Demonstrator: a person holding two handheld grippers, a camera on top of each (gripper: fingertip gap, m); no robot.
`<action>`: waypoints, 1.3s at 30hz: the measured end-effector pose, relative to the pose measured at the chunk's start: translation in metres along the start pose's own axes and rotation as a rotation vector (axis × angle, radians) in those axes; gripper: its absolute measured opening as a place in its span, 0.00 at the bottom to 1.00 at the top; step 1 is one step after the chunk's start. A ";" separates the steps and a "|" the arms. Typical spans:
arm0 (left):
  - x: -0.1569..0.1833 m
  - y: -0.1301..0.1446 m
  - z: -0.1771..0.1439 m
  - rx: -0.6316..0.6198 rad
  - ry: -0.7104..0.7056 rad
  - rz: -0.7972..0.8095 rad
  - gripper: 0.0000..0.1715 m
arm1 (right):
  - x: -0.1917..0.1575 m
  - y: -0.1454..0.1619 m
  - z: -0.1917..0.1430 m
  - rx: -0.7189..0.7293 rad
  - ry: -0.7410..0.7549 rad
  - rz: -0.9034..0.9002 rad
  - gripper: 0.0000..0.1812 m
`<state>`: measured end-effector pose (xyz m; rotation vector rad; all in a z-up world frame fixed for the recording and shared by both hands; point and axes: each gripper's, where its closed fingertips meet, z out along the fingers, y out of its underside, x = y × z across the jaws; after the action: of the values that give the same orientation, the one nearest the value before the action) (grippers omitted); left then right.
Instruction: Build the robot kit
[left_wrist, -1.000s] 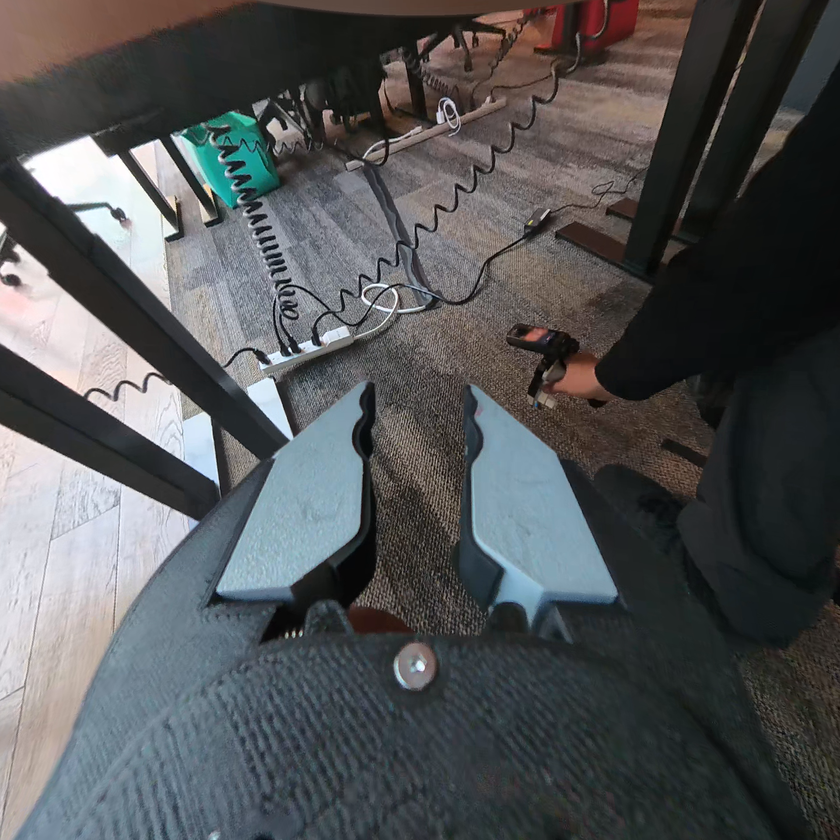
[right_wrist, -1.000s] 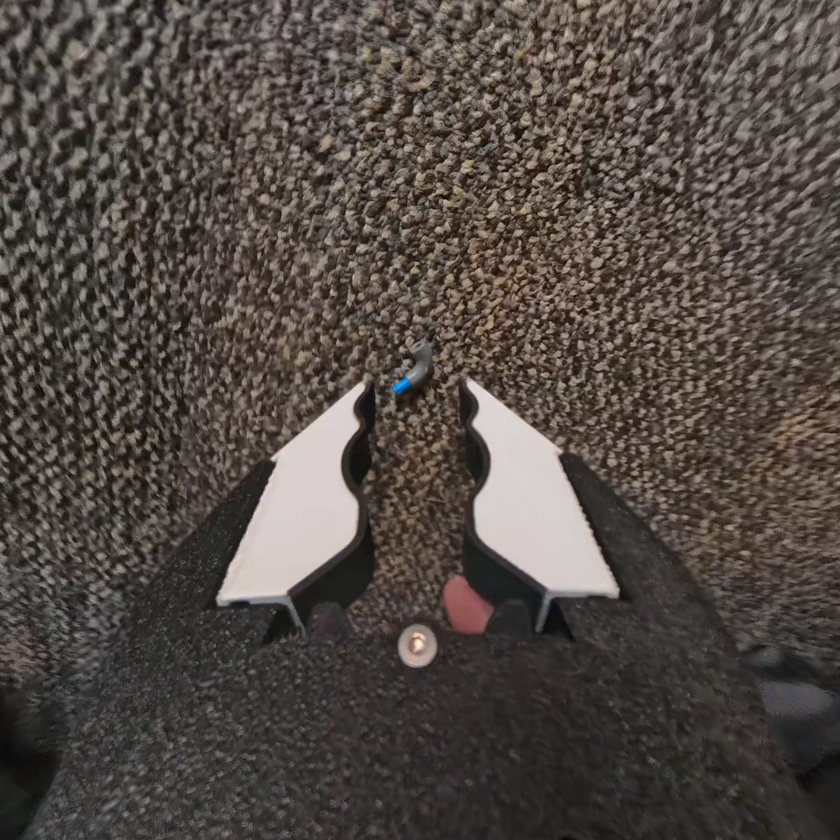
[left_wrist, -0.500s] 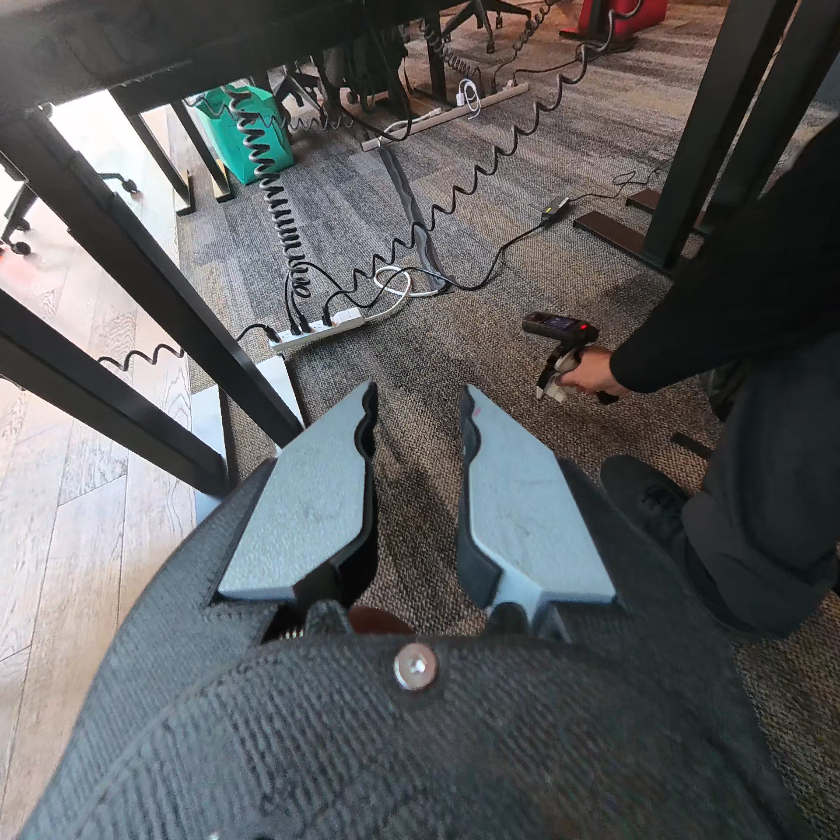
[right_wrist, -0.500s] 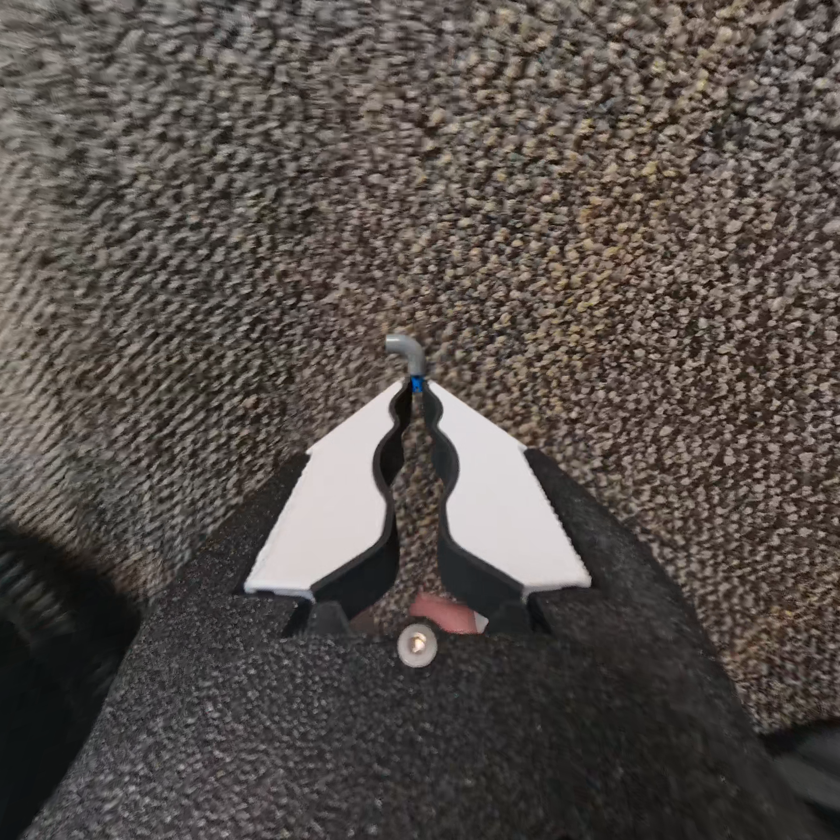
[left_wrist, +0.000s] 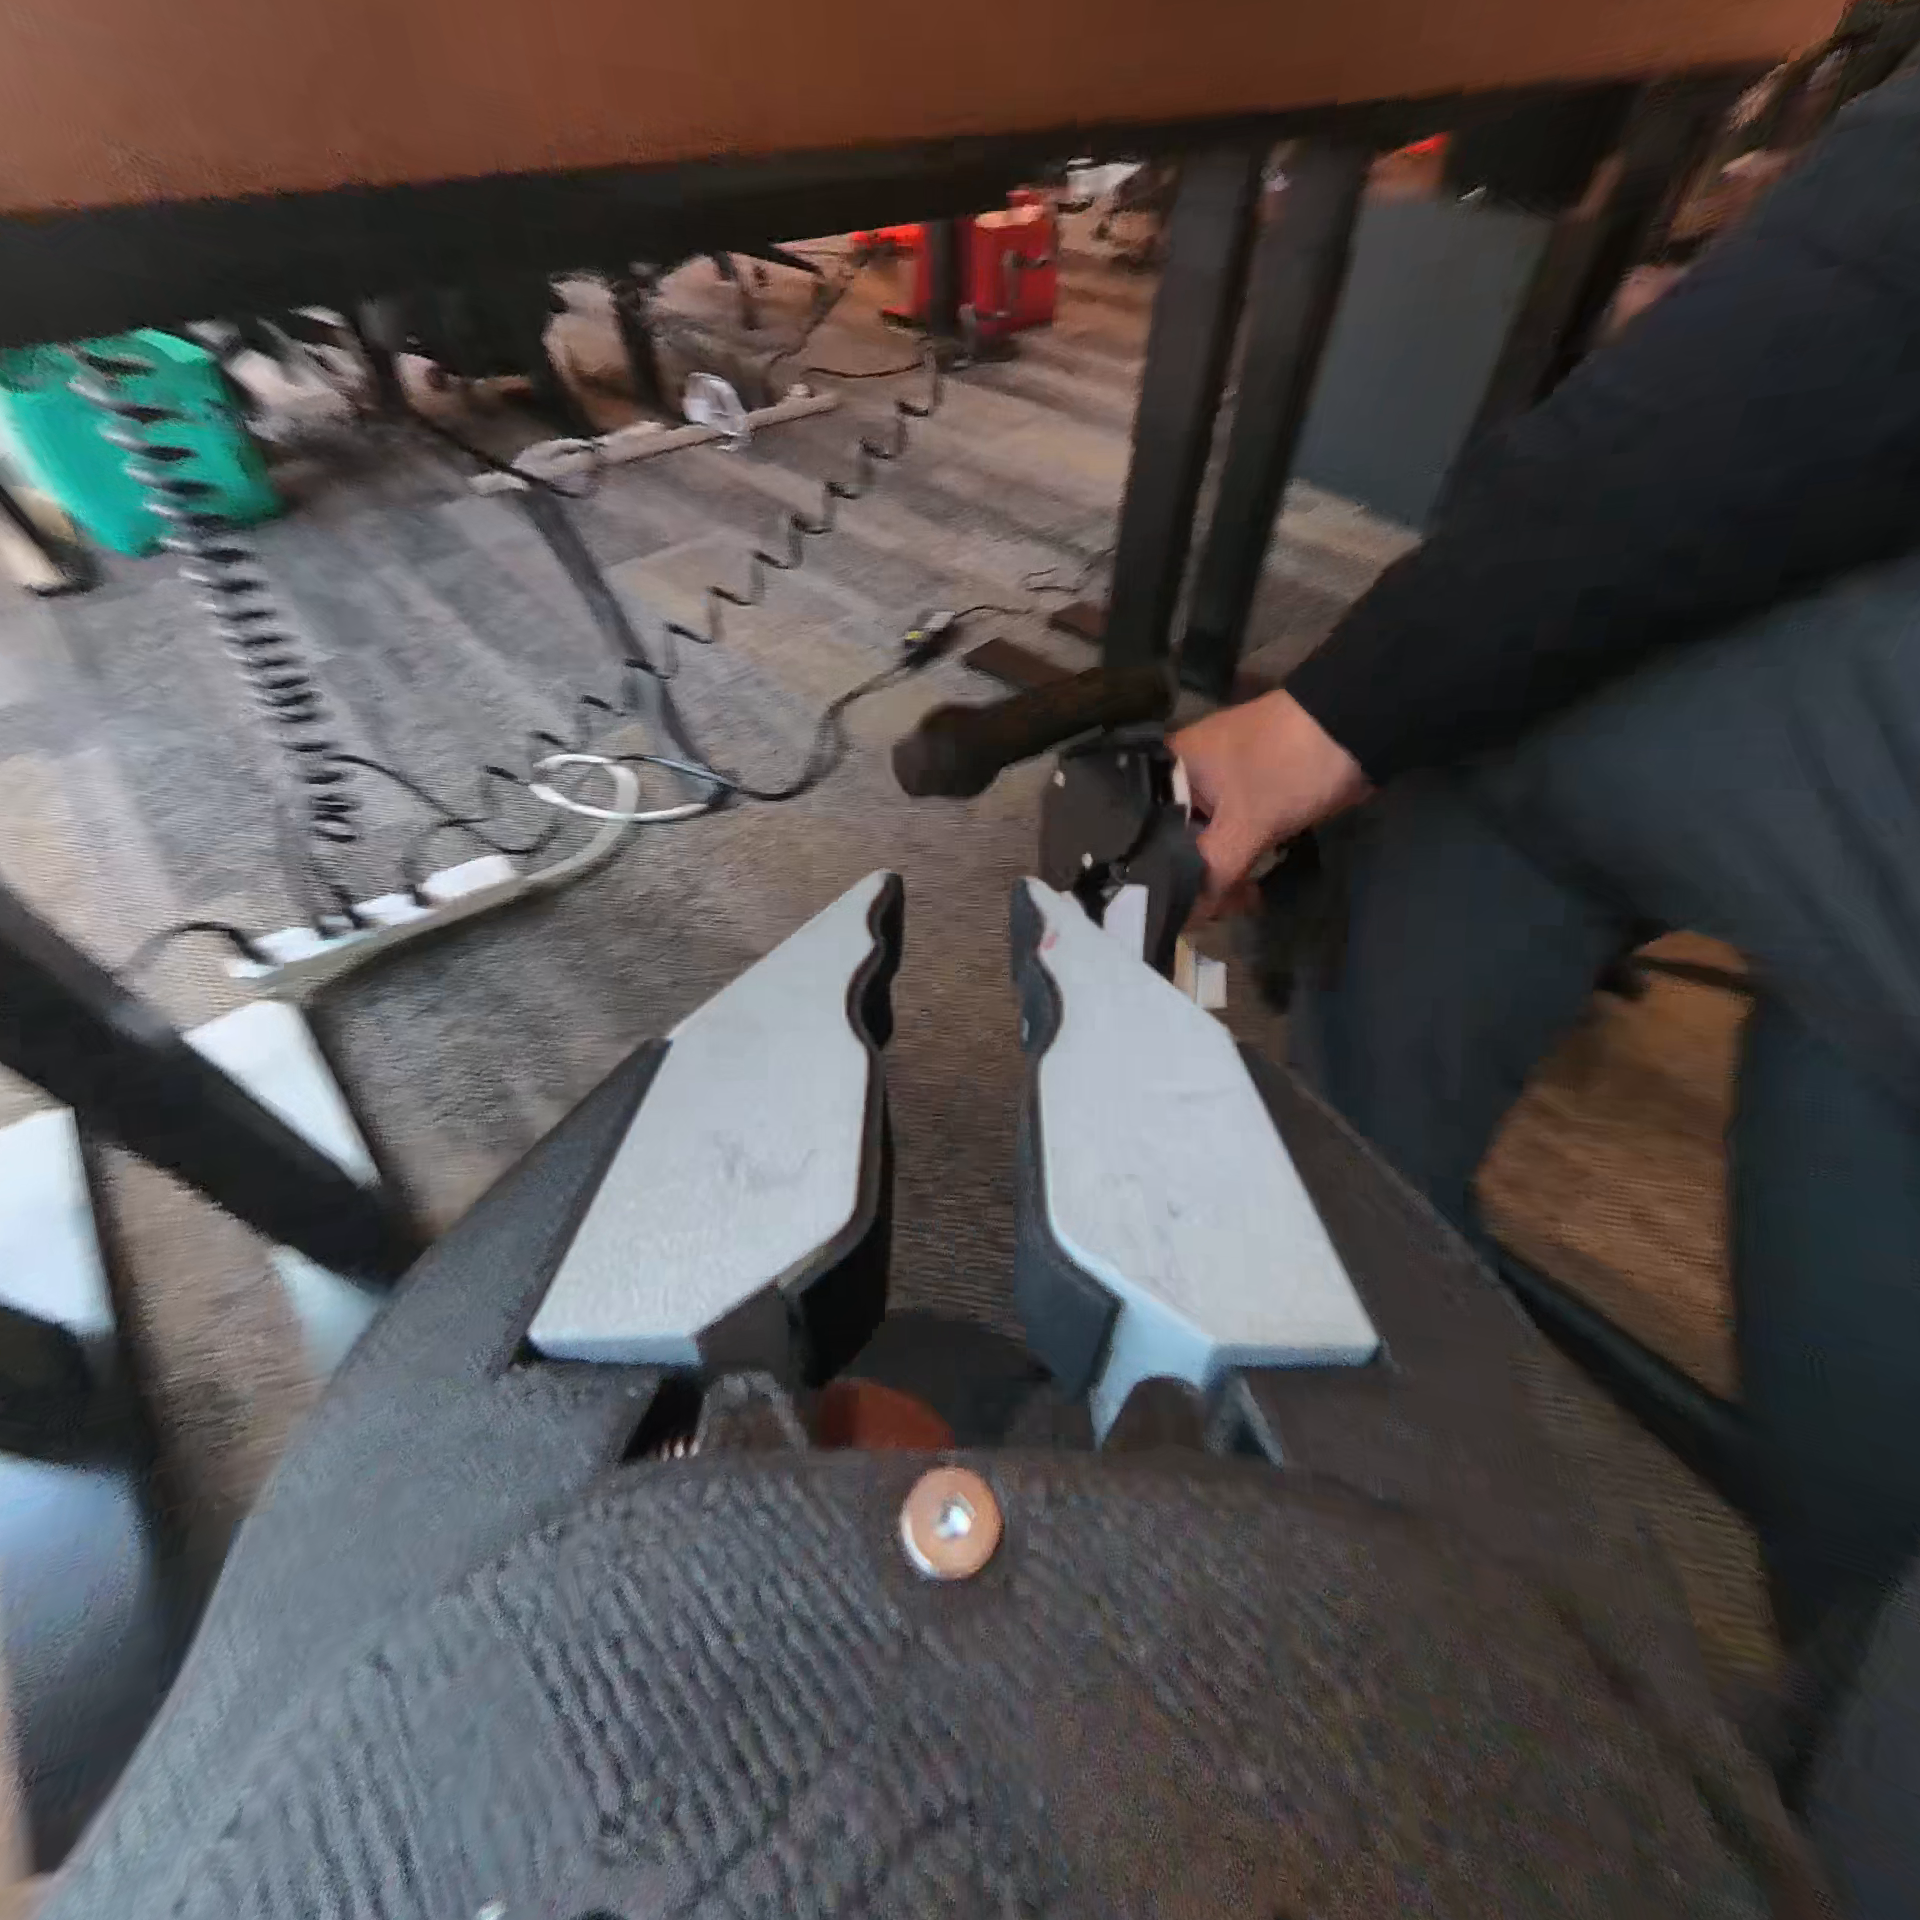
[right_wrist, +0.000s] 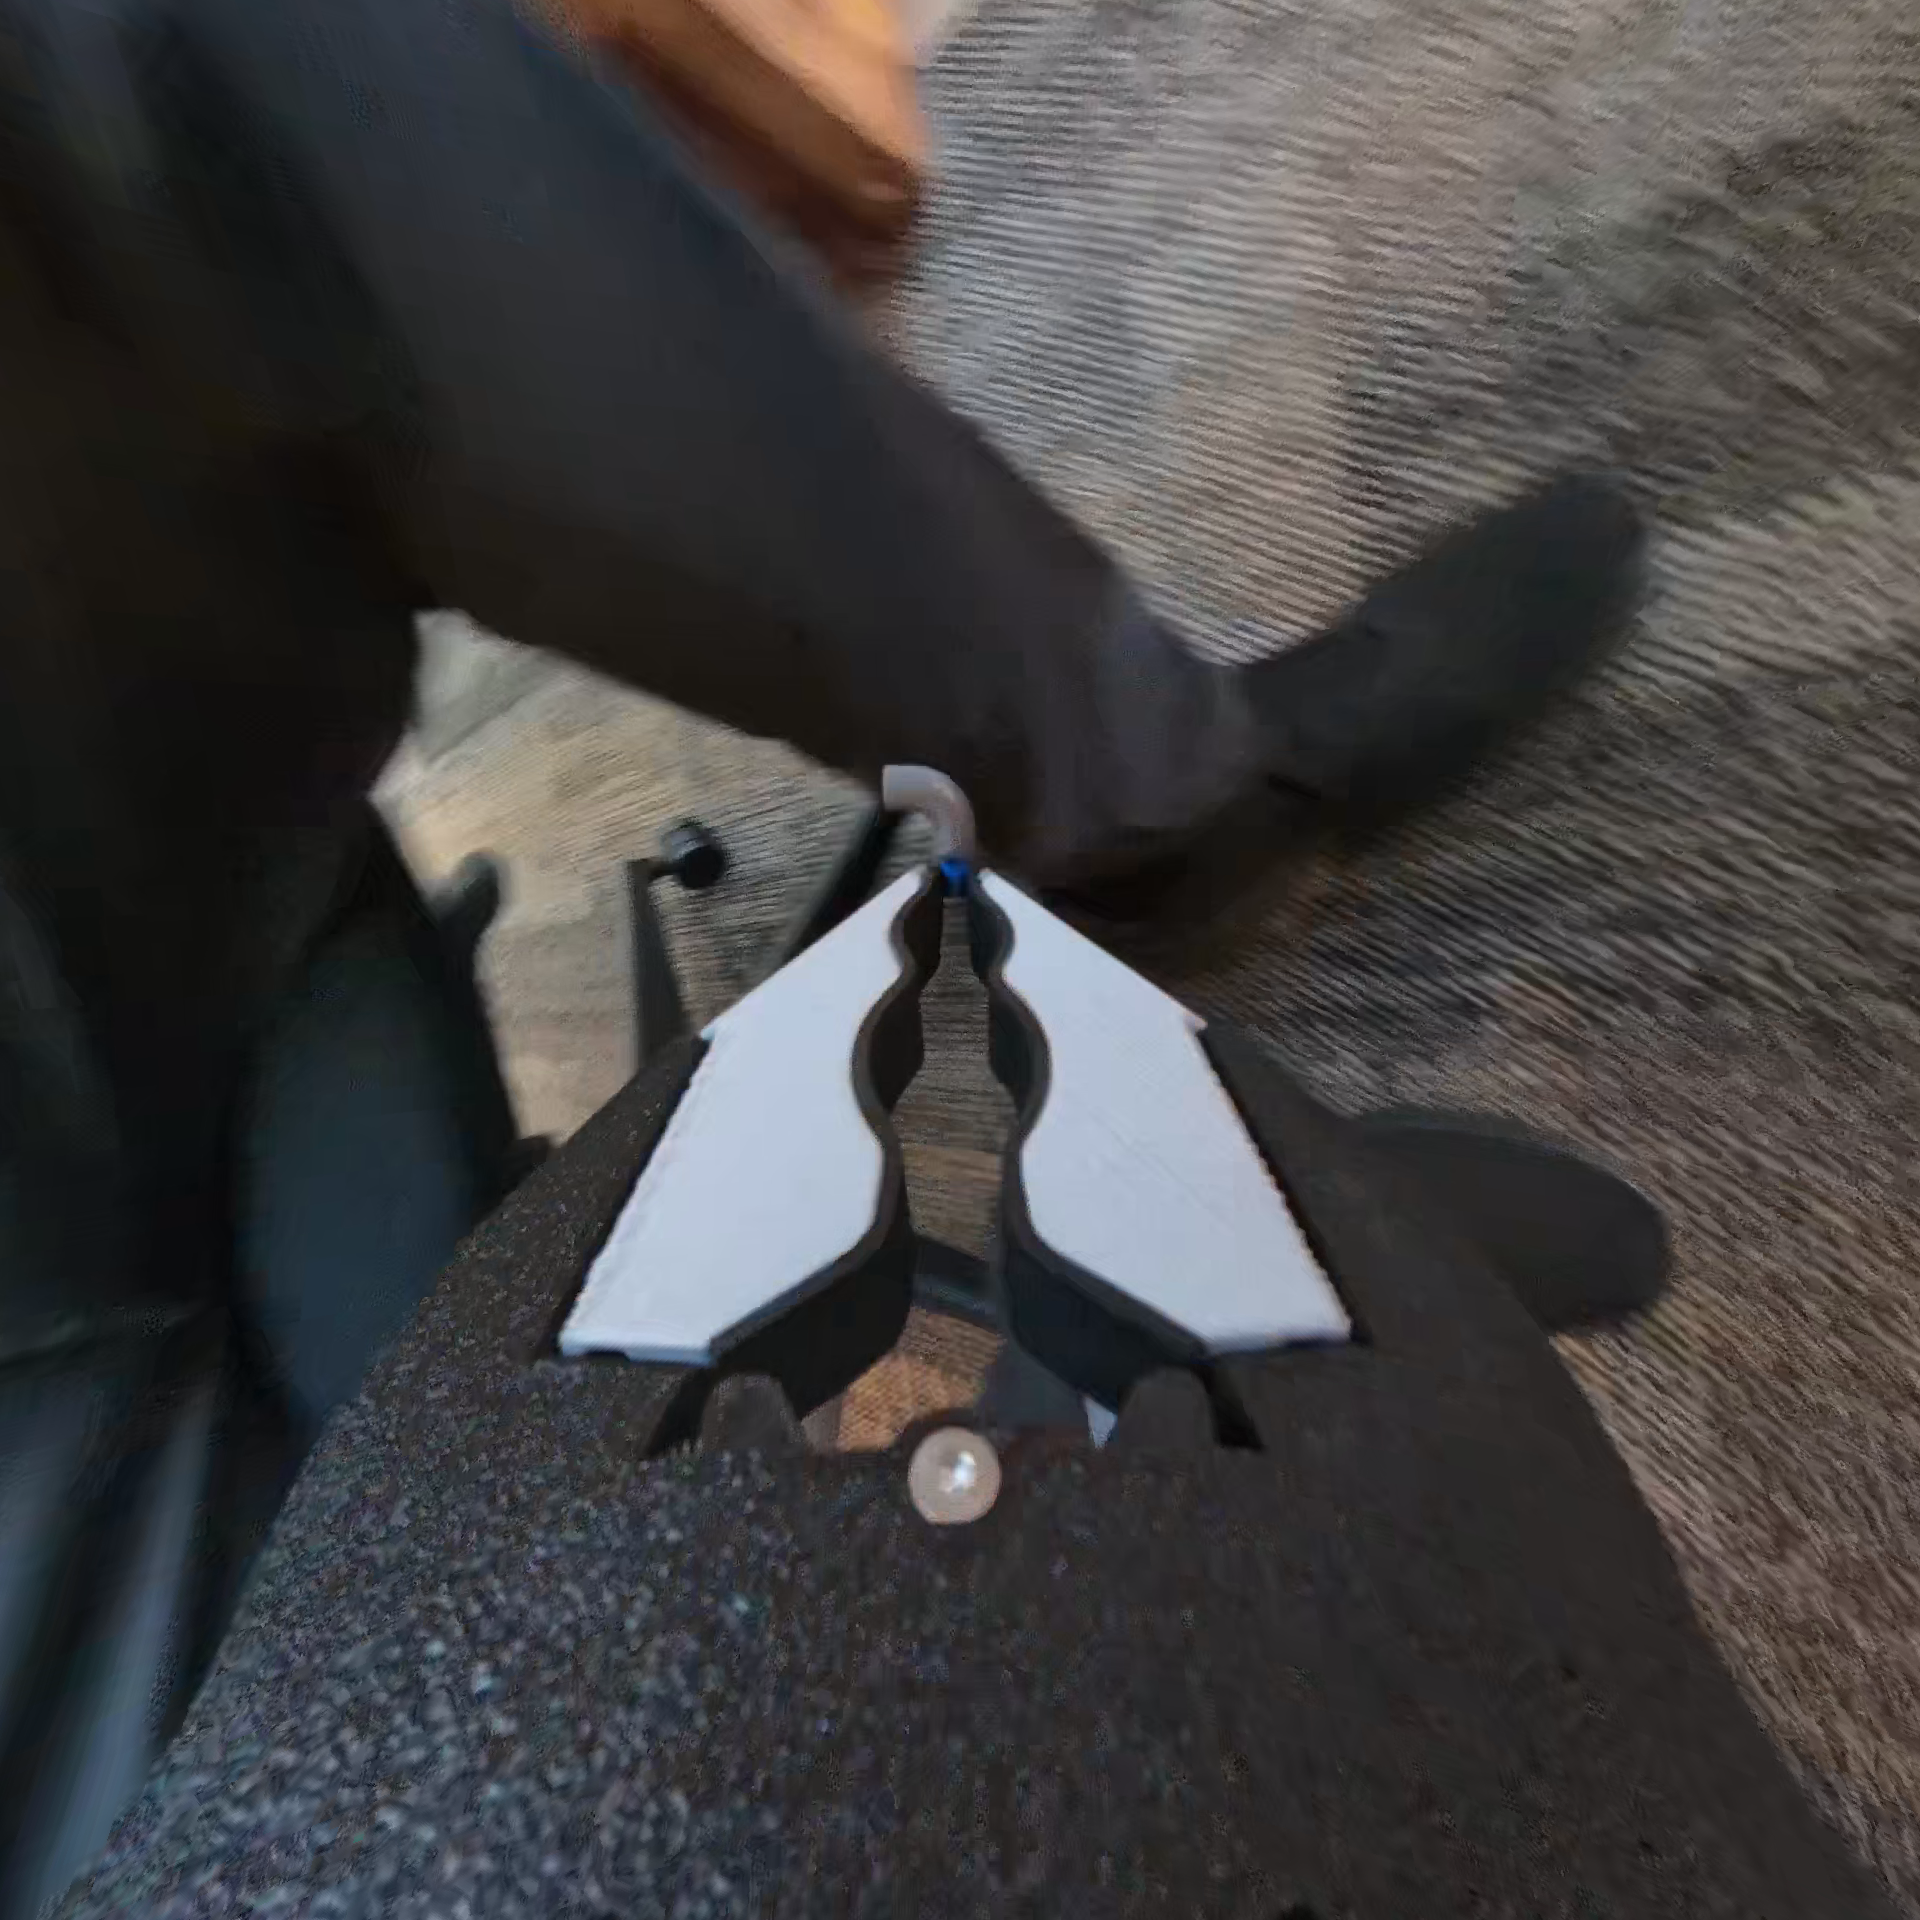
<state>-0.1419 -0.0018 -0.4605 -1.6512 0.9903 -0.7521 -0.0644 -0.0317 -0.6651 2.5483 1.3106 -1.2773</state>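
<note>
Risk, as a judgement: small grey bent piece with a blue end (right_wrist: 940, 821), pinched only at the very tips of the right gripper (right_wrist: 953, 883), could slip out and vanish into the speckled carpet (right_wrist: 1558, 312); thin hold and blurred views hint at quick motion. Fingers there closed onto the blue end. Left gripper (left_wrist: 954, 914) empty, fingers narrowly apart, above carpet under the desk (left_wrist: 727, 94).

Grey-brown carpet (left_wrist: 956, 1132) covers the floor beneath a desk, strewn with a white power strip (left_wrist: 416, 904), coiled black cables (left_wrist: 270, 665) and a looped white cord (left_wrist: 597, 790); a green box (left_wrist: 125, 447) and black desk legs (left_wrist: 1174, 468) stand on it.
</note>
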 end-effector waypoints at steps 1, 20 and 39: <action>0.015 -0.004 -0.004 0.002 0.077 -0.045 0.12 | -0.045 -0.002 -0.006 0.018 -0.047 -0.065 0.01; 0.261 -0.154 -0.105 0.153 0.653 0.268 0.11 | -0.415 0.022 -0.156 0.365 -0.495 -0.282 0.02; 0.136 -0.174 -0.052 0.262 0.833 0.084 0.03 | -0.321 -0.078 -0.188 0.346 -0.719 -0.169 0.02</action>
<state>-0.0799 -0.1214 -0.2777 -1.0479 1.4369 -1.4969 -0.0961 -0.1335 -0.2998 1.8135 1.2144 -2.3206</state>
